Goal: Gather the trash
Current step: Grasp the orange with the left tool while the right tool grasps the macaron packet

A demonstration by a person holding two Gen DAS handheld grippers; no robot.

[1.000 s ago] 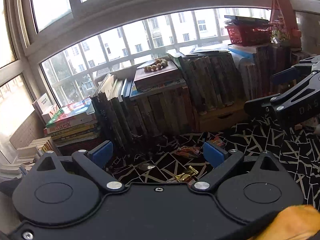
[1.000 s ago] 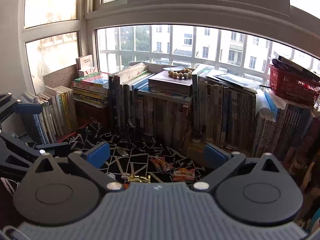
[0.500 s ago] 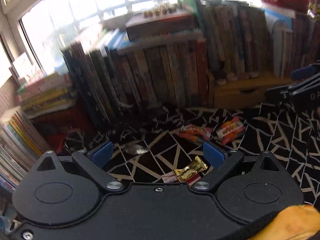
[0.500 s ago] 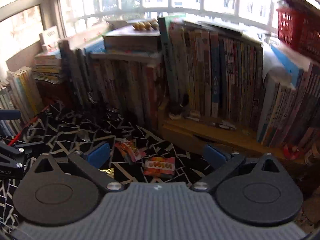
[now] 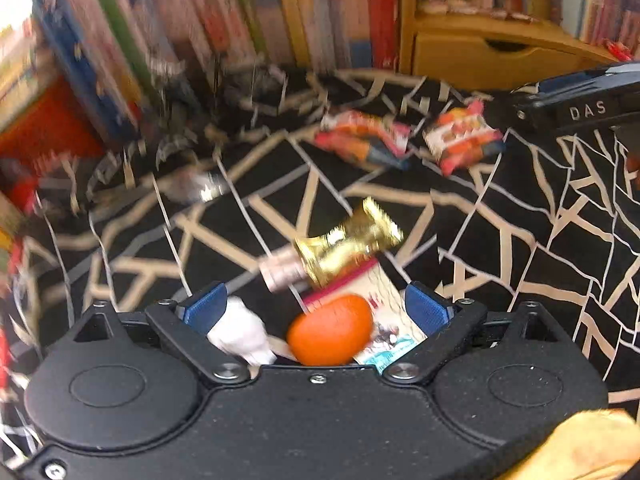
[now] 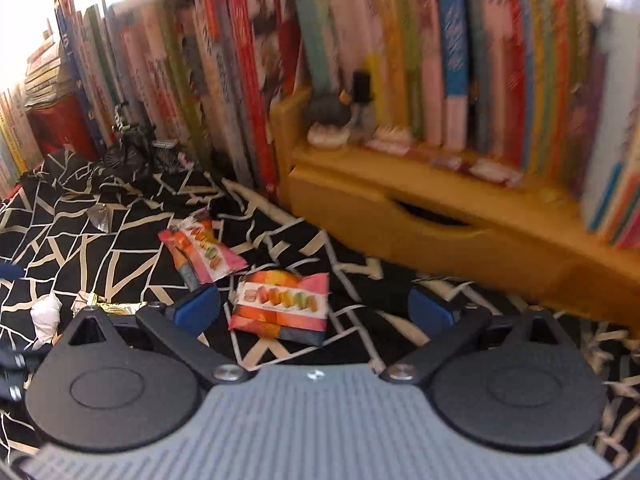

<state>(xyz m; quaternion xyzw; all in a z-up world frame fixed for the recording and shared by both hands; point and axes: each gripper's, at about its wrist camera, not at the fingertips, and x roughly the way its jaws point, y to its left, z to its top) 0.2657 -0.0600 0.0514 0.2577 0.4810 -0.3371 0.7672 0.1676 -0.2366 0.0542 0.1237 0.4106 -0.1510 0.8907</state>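
Trash lies scattered on a black cloth with pale crackle lines, in front of a row of upright books and a low yellow wooden box. Left gripper is spread wide open, holding nothing, its blue pads well apart; between them, close to the gripper body, sit an orange rounded piece, a white crumpled wad just beside the left pad, and a printed paper card under the orange piece. Just beyond the fingertips lies a gold foil wrapper, touching a pinkish wrapper at its left. Farther out, near the books, lie two snack packets side by side: a long pink one and a squarer orange-and-pink one, the latter close to the tip of the other tool. Right gripper is likewise open and empty, and the squarer packet lies flat on the cloth between its pads, nearer the left one, while the long pink packet lies just beyond the left pad, tilted away
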